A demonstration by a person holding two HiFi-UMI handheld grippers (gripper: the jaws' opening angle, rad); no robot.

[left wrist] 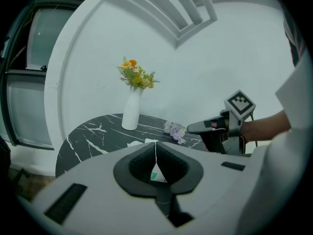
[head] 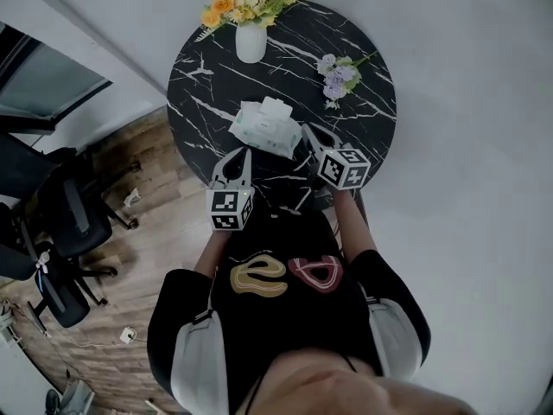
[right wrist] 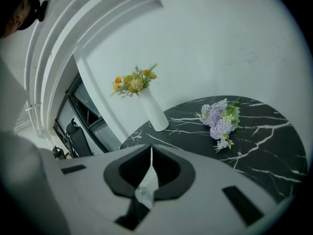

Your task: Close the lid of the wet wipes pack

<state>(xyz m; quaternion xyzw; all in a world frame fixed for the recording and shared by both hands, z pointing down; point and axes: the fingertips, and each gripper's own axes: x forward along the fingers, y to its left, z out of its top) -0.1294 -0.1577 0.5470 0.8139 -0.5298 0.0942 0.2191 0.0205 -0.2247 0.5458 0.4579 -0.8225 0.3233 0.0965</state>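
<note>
Two tongs held low at the near rim of the round marble table (head: 371, 137), both w/ jaws pressed together & nothing betw. them. The left gripper (head: 235, 156) sits just short of the pack's near-left corner. The right gripper (head: 311, 135) is just beside its right end, maybe touching, can't tell. Betw. the two tips the wet wipes pack (head: 259, 130) lies flat, a bit nearer than table centre. Its lid (head: 276, 107) looks flipped up on the far side, so not closed yet. I'd guess the pack is light, soft & squashy, film a bit slick, so it'll skate if shoved sideways; the lid is prob. the only stiff bit. Best not to pinch: pin the body w/ one closed tip, push the flap over & down w/ the other till it snaps. Plenty of bare top left & right of the pack, but the near rim is close, so push away from it. Farther back, a purple flower sprig (head: 337, 76) lies to the right, well apart. A white vase (head: 251, 41) w/ orange blooms stands at the far rim, tippy-looking but out of the way.
</note>
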